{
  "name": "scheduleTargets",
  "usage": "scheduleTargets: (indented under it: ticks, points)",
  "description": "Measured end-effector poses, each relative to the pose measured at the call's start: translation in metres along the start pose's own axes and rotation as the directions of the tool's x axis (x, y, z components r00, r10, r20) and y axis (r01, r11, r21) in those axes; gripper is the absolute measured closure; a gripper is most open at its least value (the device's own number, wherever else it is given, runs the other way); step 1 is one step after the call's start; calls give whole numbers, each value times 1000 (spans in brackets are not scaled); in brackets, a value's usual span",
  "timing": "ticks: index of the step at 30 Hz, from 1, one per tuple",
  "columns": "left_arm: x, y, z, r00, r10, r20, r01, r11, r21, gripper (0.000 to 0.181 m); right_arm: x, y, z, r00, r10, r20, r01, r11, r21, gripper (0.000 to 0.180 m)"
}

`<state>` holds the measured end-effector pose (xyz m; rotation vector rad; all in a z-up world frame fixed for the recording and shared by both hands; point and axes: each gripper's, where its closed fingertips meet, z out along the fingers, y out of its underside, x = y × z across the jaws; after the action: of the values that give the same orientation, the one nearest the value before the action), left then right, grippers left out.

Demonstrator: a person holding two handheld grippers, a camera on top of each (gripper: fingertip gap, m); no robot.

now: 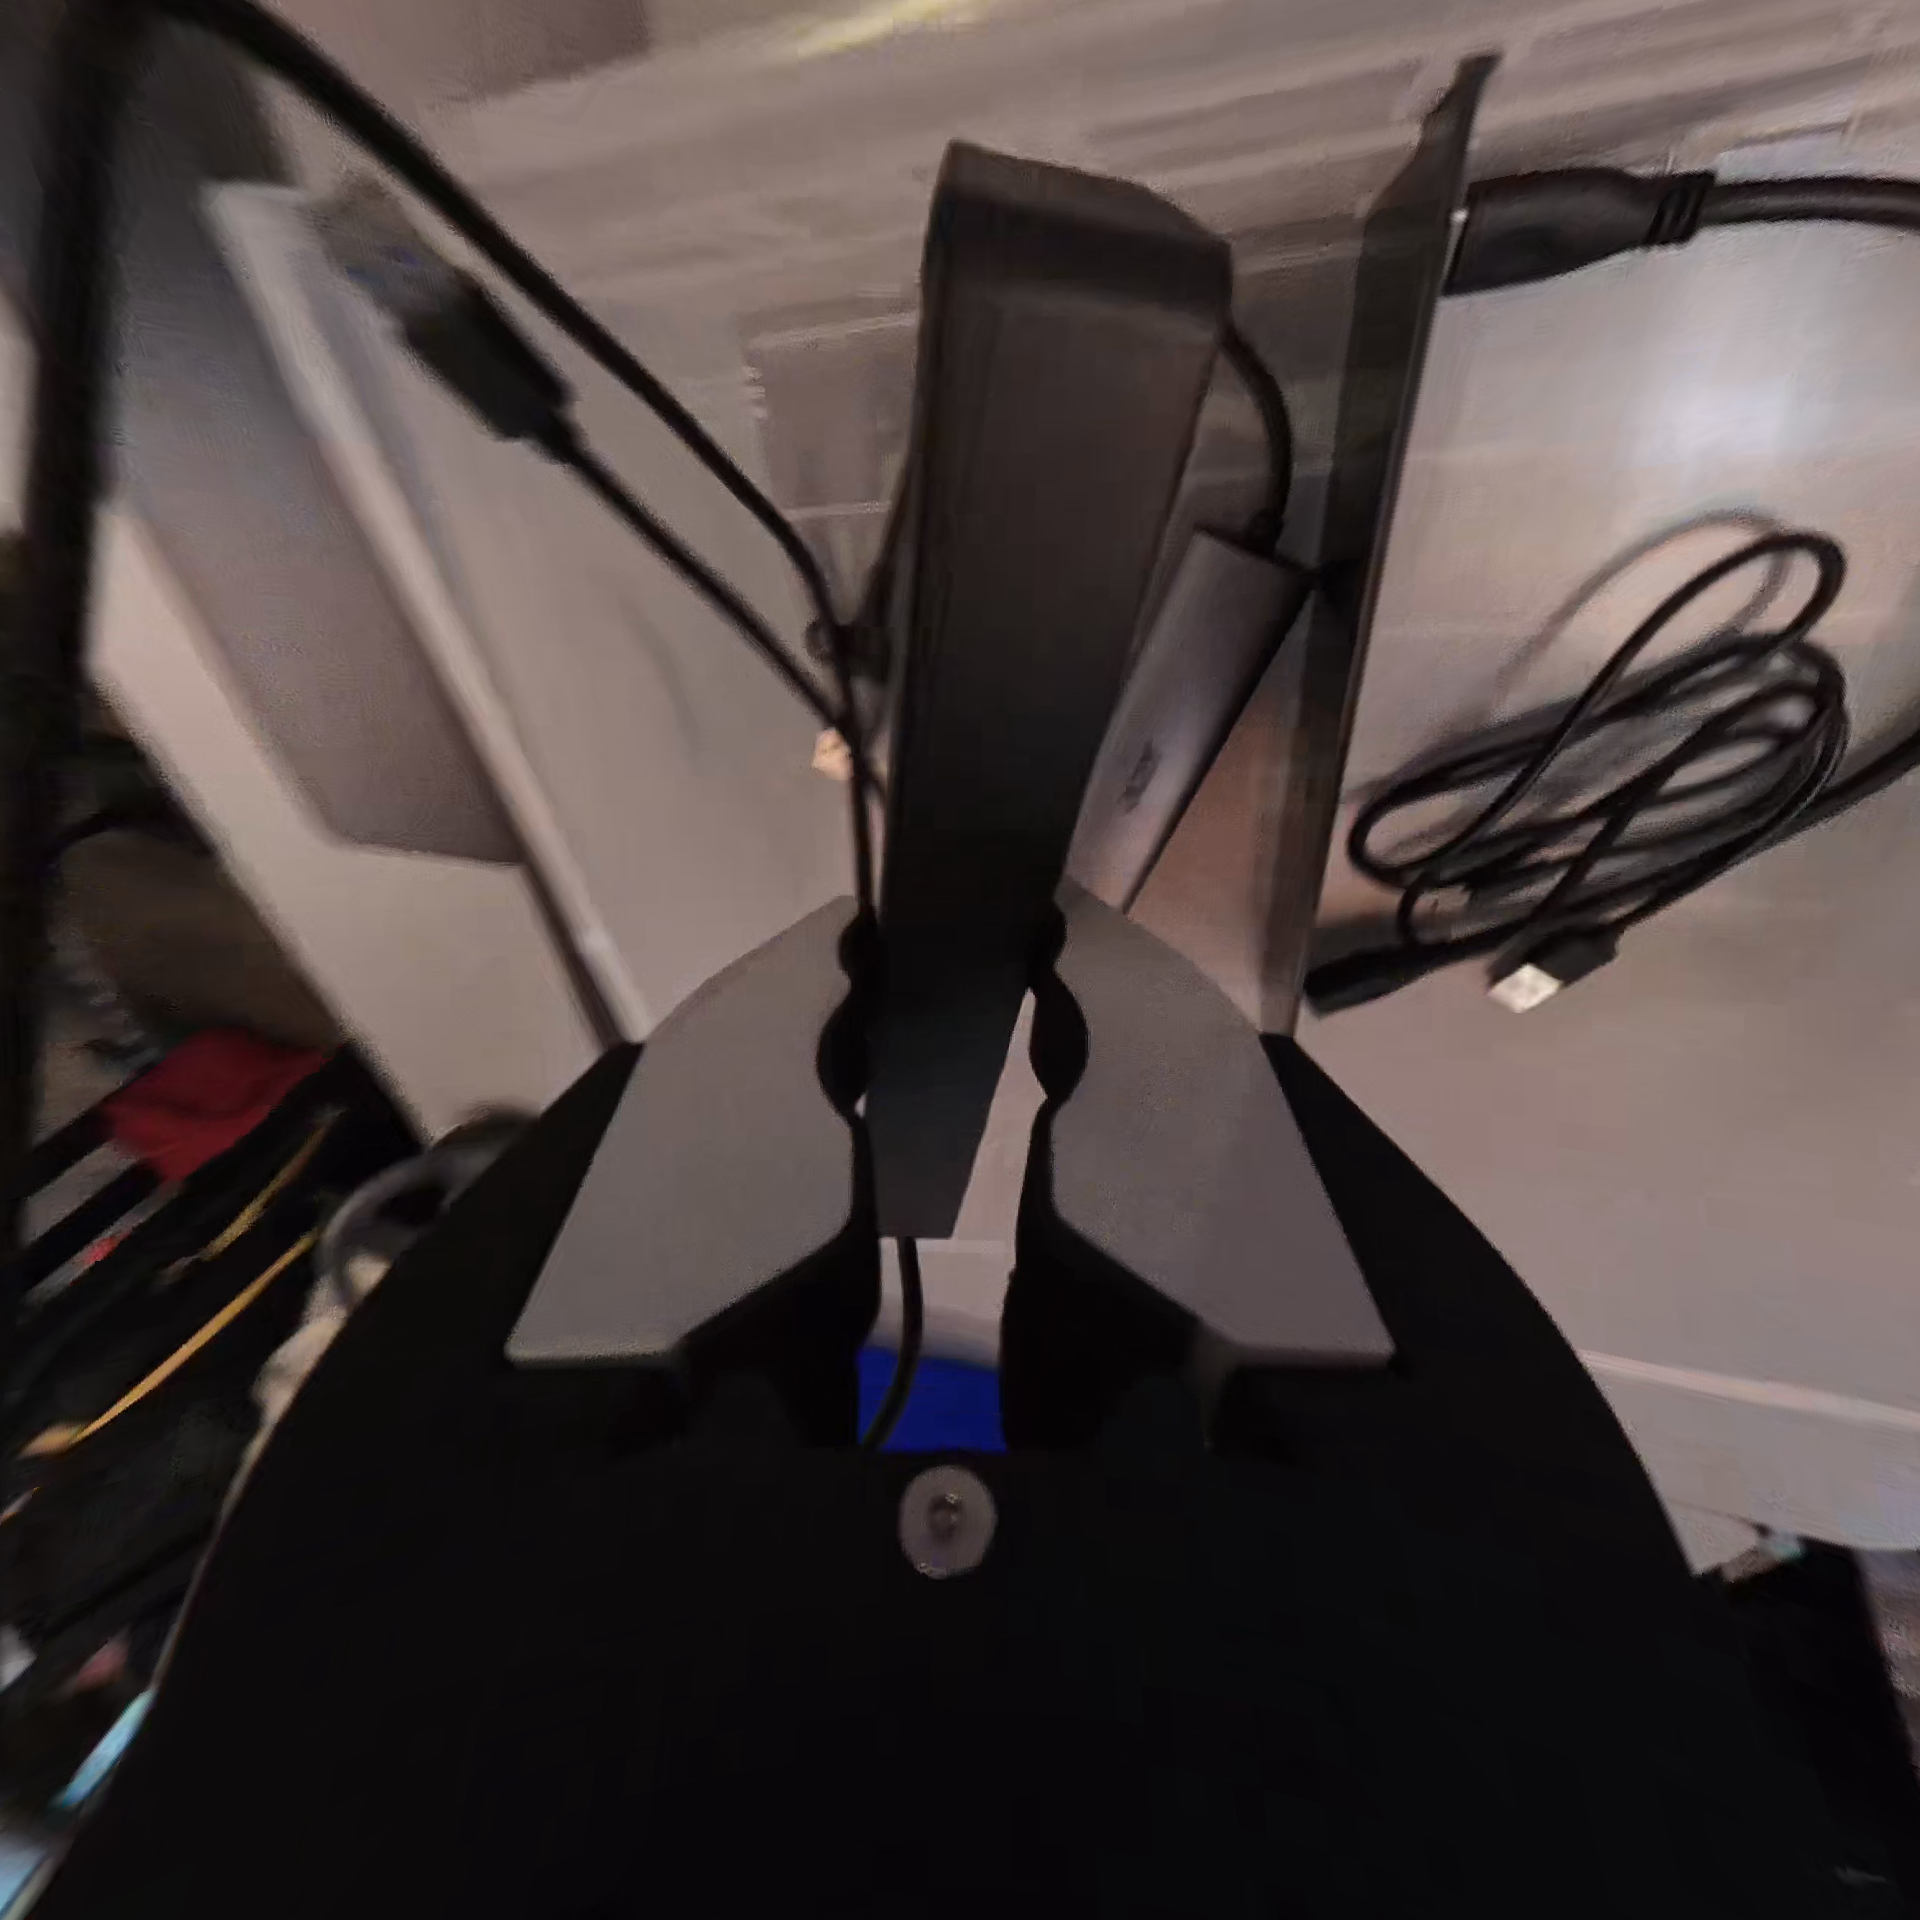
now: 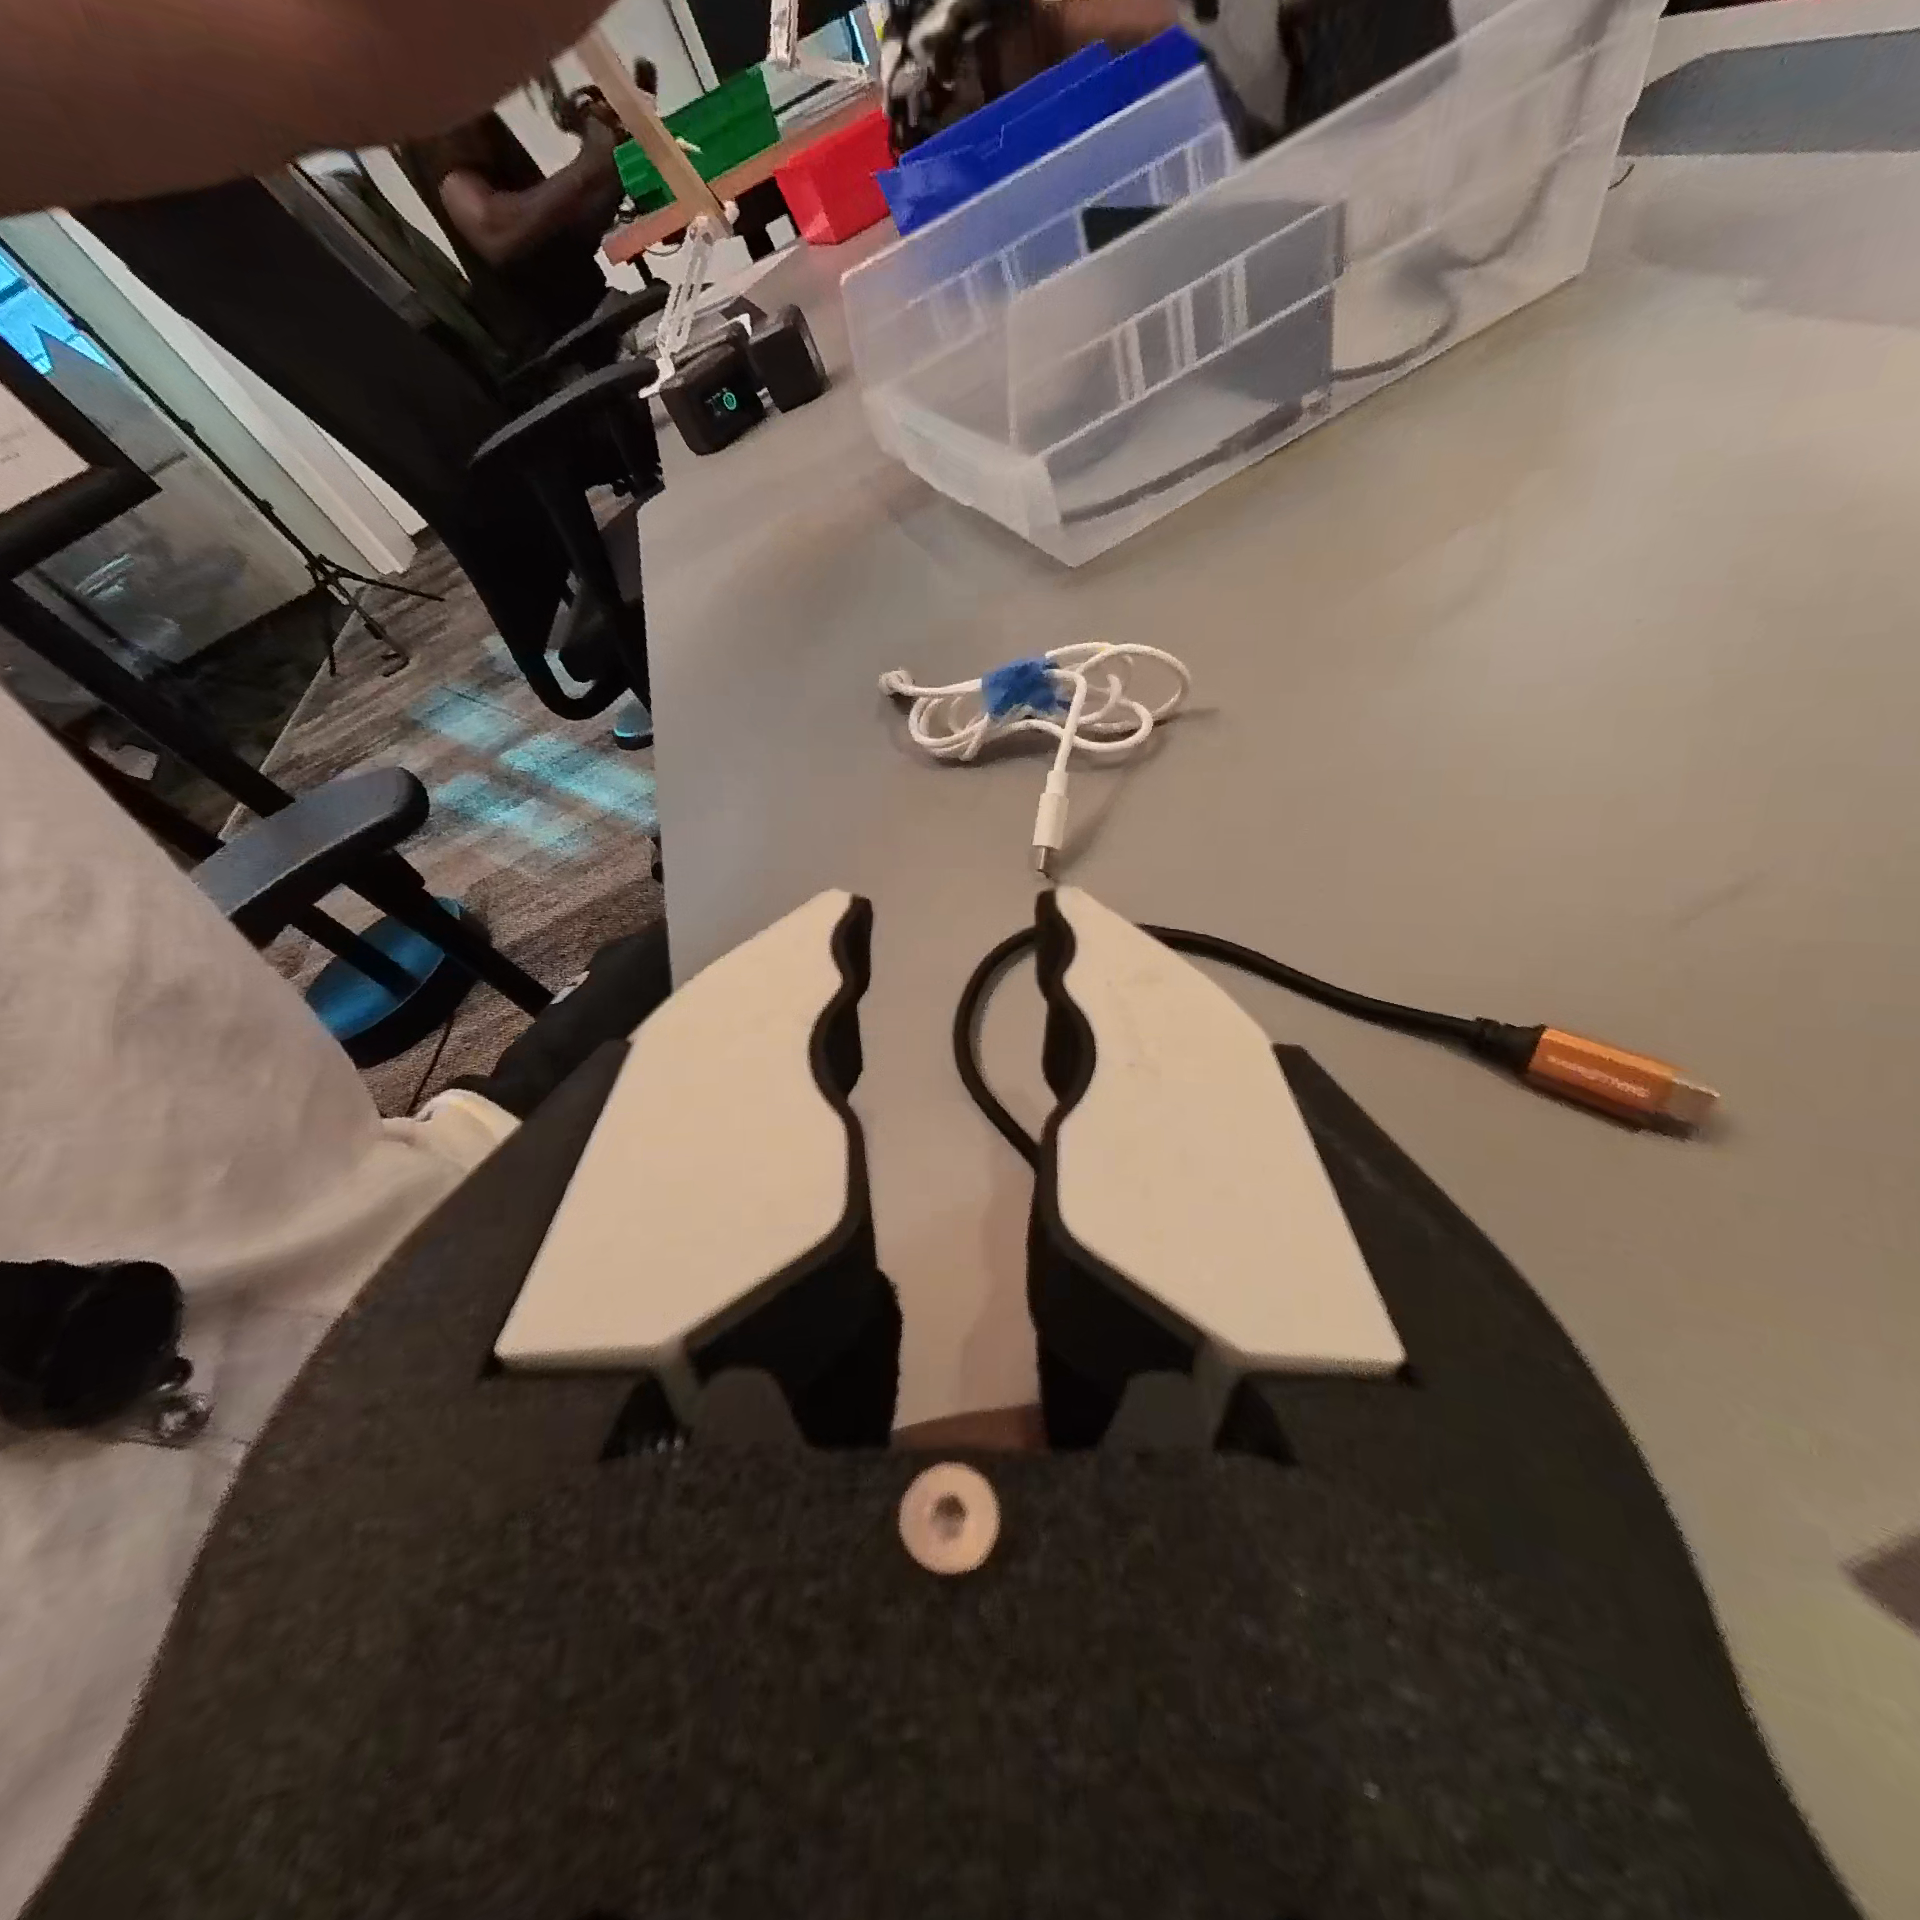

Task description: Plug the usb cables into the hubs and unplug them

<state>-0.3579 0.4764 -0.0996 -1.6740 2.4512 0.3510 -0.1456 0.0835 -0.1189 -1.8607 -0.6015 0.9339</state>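
In the left wrist view my left gripper is shut on a long dark hub and holds it upright, lifted off the table. A thin black cable hangs from the hub to the left and ends in a blurred black plug. A grey hub shows just behind the dark one. A coiled black USB cable lies to the right. In the right wrist view my right gripper is open and empty over the grey table. A black cable with an orange plug lies under its right finger. A bundled white cable lies just ahead.
Clear plastic bins and a blue bin stand at the table's far side. The table's left edge drops to office chairs and the floor. A person's arm crosses the top left. A thick black plug shows upper right.
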Motion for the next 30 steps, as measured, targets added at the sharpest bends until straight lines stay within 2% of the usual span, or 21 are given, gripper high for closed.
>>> scheduleTargets:
  ticks: [5, 7, 9, 11, 15, 18, 20, 22, 25, 27, 29, 30]
  points:
    - [-29, -9, -106, 966, 95, 242, -76, 994, -83, 154, -1, -5, -1, 1000, 0, -21, 1, 1000, 28, 150]
    - [-39, -26, -157, 926, 153, 346, -117, 986, -121, 154, 6, -7, -3, 997, -22, -70, 24, 999, 33, 150]
    - [-47, -55, -214, 872, 175, 458, -149, 985, -92, 154, 13, -11, -6, 991, -38, -127, 45, 998, 51, 150]
    - [-49, -88, -272, 818, 158, 553, -177, 984, -19, 154, 18, -17, -10, 984, -46, -171, 61, 995, 83, 150]
    - [-42, -149, -386, 723, 43, 690, -268, 937, 222, 154, 19, -24, -18, 979, -30, -201, 58, 989, 138, 150]
    - [-29, -181, -437, 742, -74, 666, -309, 845, 437, 154, 18, -24, -23, 976, -27, -214, 60, 987, 148, 151]
    - [-23, -199, -443, 791, -127, 599, -306, 766, 566, 154, 18, -23, -25, 974, -34, -223, 68, 987, 143, 151]
    - [-23, -212, -432, 851, -186, 491, -250, 679, 690, 154, 17, -22, -25, 973, -37, -226, 71, 987, 143, 151]
    - [-37, -230, -398, 929, -309, 205, -35, 475, 879, 154, 14, -22, -23, 976, -37, -214, 68, 988, 142, 151]
    - [-47, -239, -361, 931, -363, -33, 162, 333, 929, 154, 13, -23, -21, 977, -38, -209, 69, 988, 142, 151]
    - [-53, -249, -320, 885, -383, -265, 357, 193, 914, 154, 13, -23, -20, 977, -39, -212, 70, 988, 140, 151]
    - [-54, -253, -298, 853, -382, -355, 437, 153, 886, 154, 15, -23, -20, 976, -30, -217, 63, 987, 146, 150]
